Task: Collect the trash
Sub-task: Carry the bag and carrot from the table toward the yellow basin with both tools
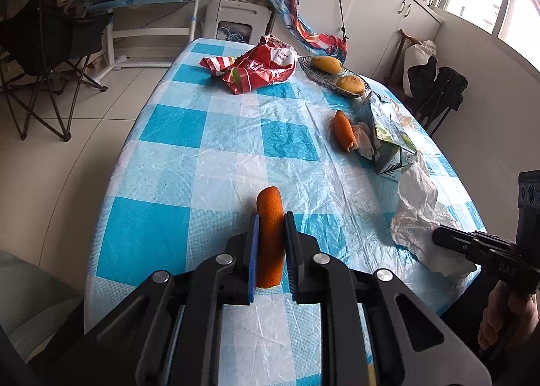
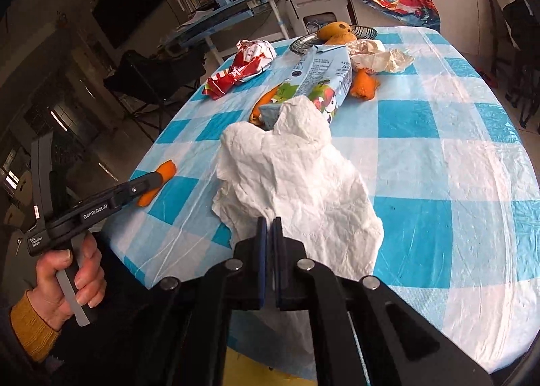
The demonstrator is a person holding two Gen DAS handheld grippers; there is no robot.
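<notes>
Checked tablecloth (image 1: 189, 136) (blue-white): left gripper (image 1: 271, 244) clamps orange peel (image 1: 269, 234), right gripper (image 2: 270, 244) pinches white tissue (image 2: 297, 183)

A bench (image 1: 175, 217) under a blue-and-white checked plastic cover carries a flattened milk carton (image 1: 388, 136). Just beside the carton lie an orange peel (image 1: 342, 131) and a crumpled white tissue (image 1: 418, 217); beyond it sit a fruit tray (image 1: 305, 63) and, further off, a red snack bag (image 1: 260, 68)
</notes>
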